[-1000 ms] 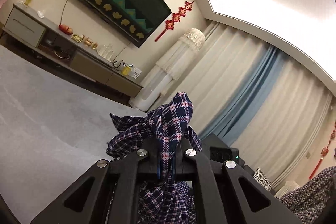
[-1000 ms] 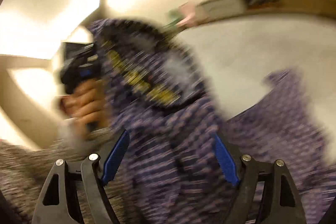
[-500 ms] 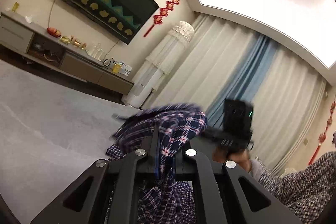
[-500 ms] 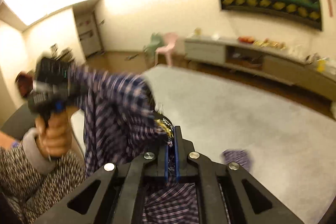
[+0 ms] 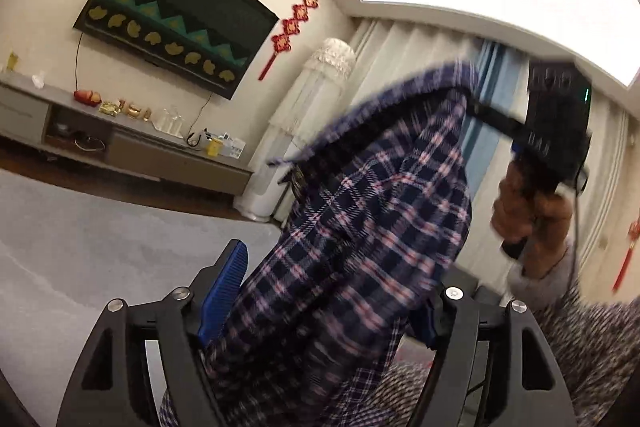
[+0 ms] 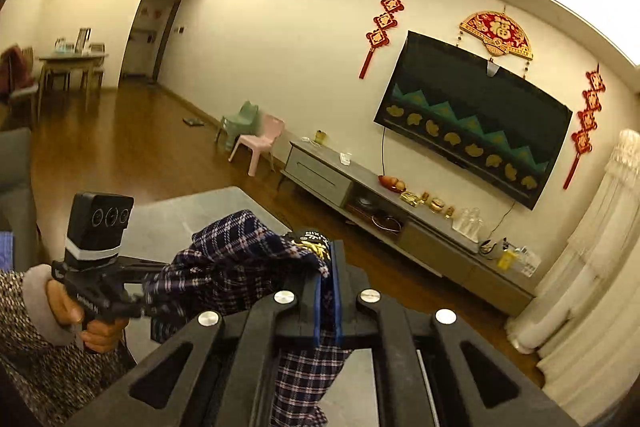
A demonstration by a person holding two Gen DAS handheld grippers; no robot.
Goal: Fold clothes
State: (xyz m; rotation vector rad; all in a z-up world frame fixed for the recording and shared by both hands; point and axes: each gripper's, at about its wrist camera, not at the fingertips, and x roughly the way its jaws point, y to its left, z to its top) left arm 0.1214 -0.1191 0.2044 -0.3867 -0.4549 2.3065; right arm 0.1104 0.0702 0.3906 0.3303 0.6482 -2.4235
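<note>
A navy plaid shirt (image 5: 372,227) with pink and white lines hangs in the air between the two grippers. My left gripper (image 5: 332,291) is open, its blue pads (image 5: 224,291) wide apart, and the cloth drapes through the gap. My right gripper (image 6: 327,267) is shut on the shirt (image 6: 240,255) near its collar label and holds it up. In the left wrist view the right gripper's body shows at the upper right, in the person's hand (image 5: 532,215). In the right wrist view the left gripper's body (image 6: 96,259) shows at the lower left, its fingertips buried in the cloth.
A grey rug (image 5: 80,251) covers the floor below. A low TV cabinet (image 6: 400,223) with small items stands under a wall TV (image 6: 472,115). Curtains (image 5: 420,75) and a tall white standing unit (image 5: 304,131) lie to the right. Two small chairs (image 6: 256,135) stand by the wall.
My left gripper has opened and let go of the shirt, which now only drapes between its pads. My right gripper stays shut on the shirt and has lifted it higher.
</note>
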